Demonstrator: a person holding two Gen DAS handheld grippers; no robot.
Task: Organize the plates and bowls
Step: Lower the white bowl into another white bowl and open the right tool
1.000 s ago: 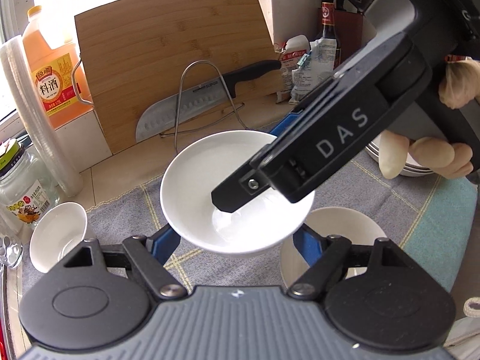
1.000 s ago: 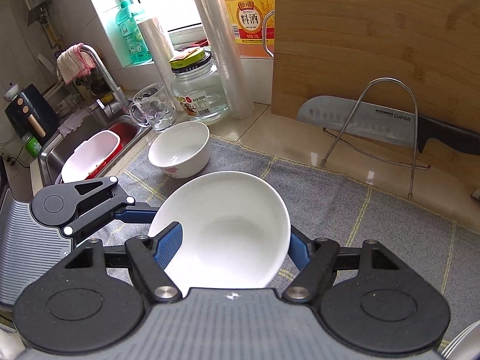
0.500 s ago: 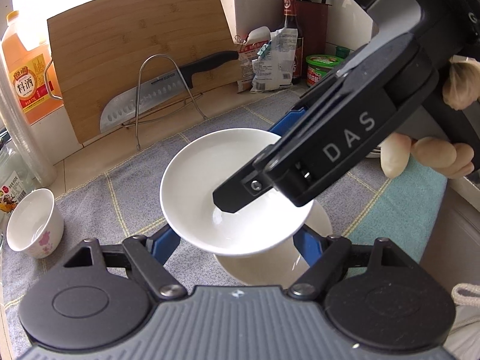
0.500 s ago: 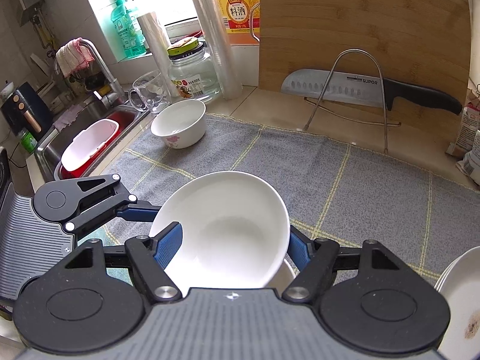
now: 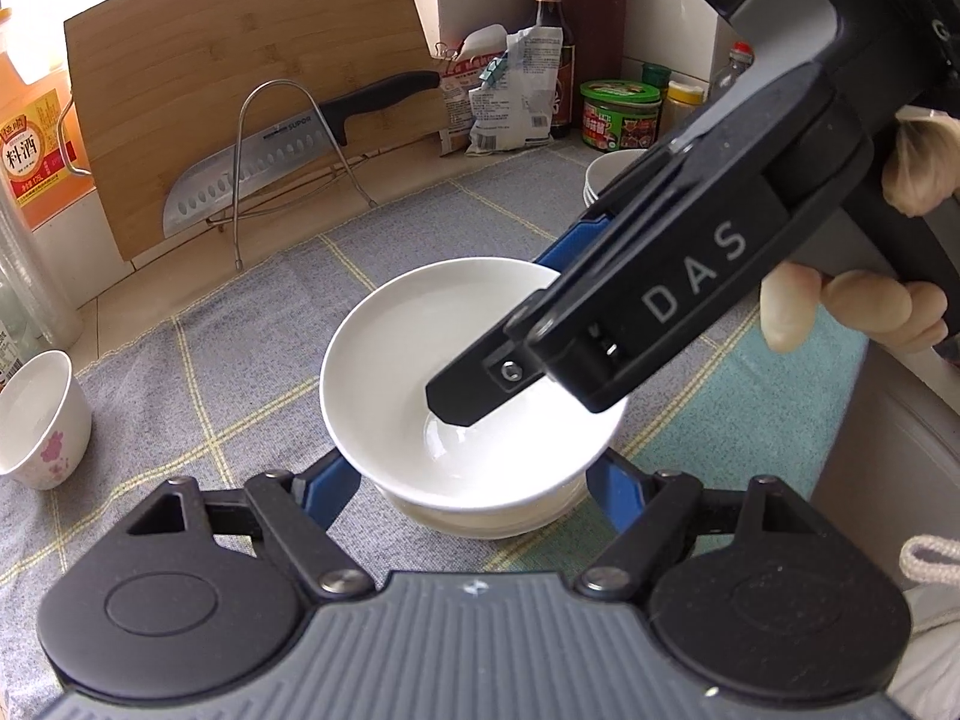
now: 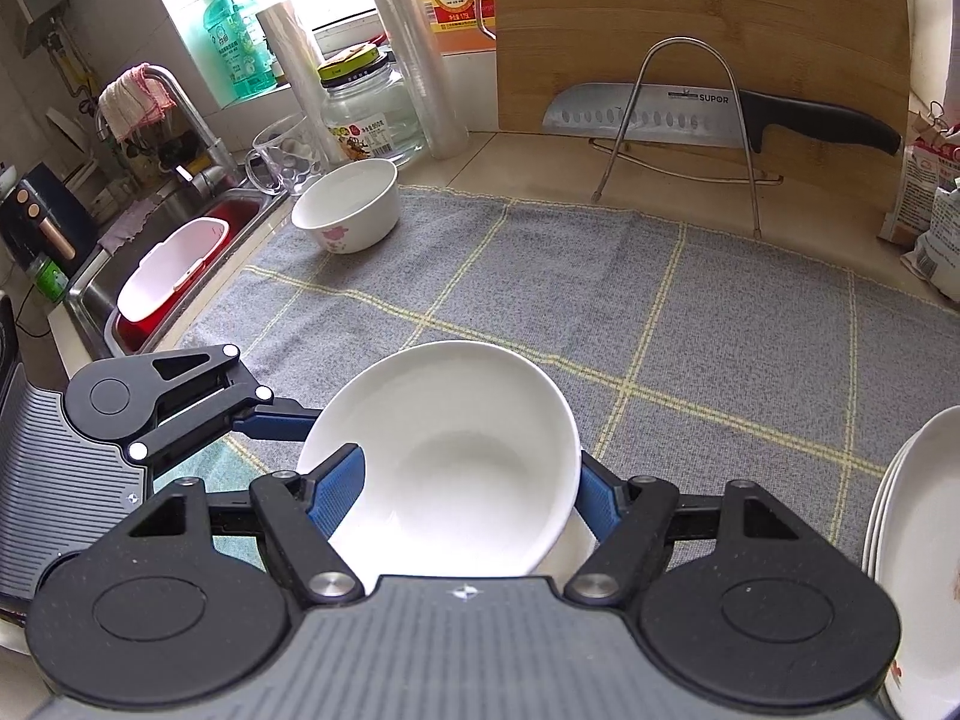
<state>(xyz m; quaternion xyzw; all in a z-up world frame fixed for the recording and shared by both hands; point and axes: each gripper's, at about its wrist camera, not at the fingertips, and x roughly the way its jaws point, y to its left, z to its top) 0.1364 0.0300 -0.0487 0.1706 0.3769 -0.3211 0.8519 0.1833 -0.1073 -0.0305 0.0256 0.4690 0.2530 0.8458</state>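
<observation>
Both my grippers pinch one white bowl [image 6: 444, 450] at lower centre: left gripper [image 5: 474, 480] and right gripper [image 6: 462, 480] clamp its rim, just above another bowl [image 5: 480, 519] on the mat [image 6: 660, 312].

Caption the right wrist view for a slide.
Both grippers hold a white bowl over the grey mat, above another bowl; a floral bowl waits near the sink.

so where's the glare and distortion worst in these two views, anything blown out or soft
Left wrist view: window at the top left is blown out, washing the oil jug; the white bowl loses its inner detail; the right gripper's body looms large and slightly soft. Right wrist view: the window behind the soap bottle is overexposed; fisheye bends the cutting board edges and the plate stack.
</observation>
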